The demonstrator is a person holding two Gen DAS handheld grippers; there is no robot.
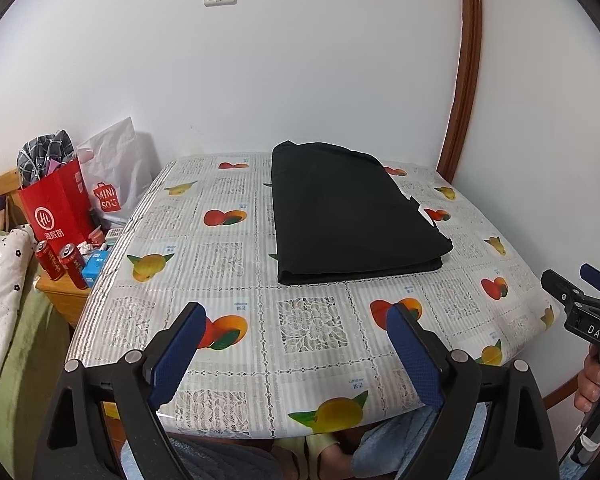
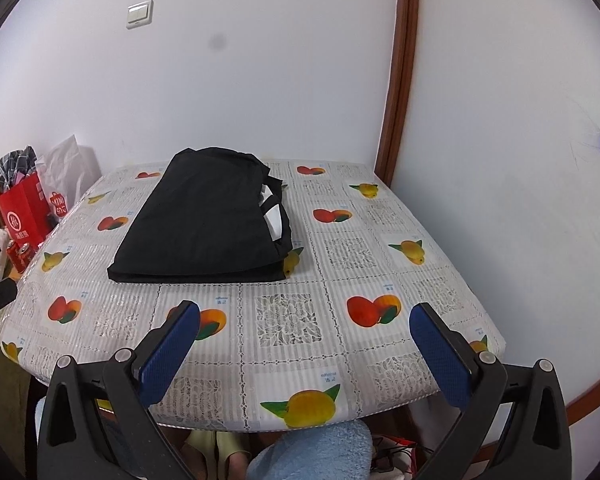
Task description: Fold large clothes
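Observation:
A black garment (image 1: 348,208) lies folded into a flat rectangle on the far half of the table (image 1: 312,324), with white patches showing at its right edge (image 2: 272,216). My left gripper (image 1: 296,312) hangs over the table's near edge, well short of the garment, jaws wide apart and nothing between them. My right gripper (image 2: 304,312) stands open the same way over the near edge, likewise empty. In the left wrist view the right gripper (image 1: 572,280) shows at the right border, held by a hand (image 1: 590,384).
A fruit-print tablecloth (image 2: 284,320) covers the table. White walls and a brown wooden frame (image 1: 466,80) close off the back and right. Left of the table stand a red paper bag (image 1: 56,204), a white bag (image 1: 112,168), two red cans (image 1: 60,264) and bedding. Light blue cloth (image 2: 316,452) lies below the near edge.

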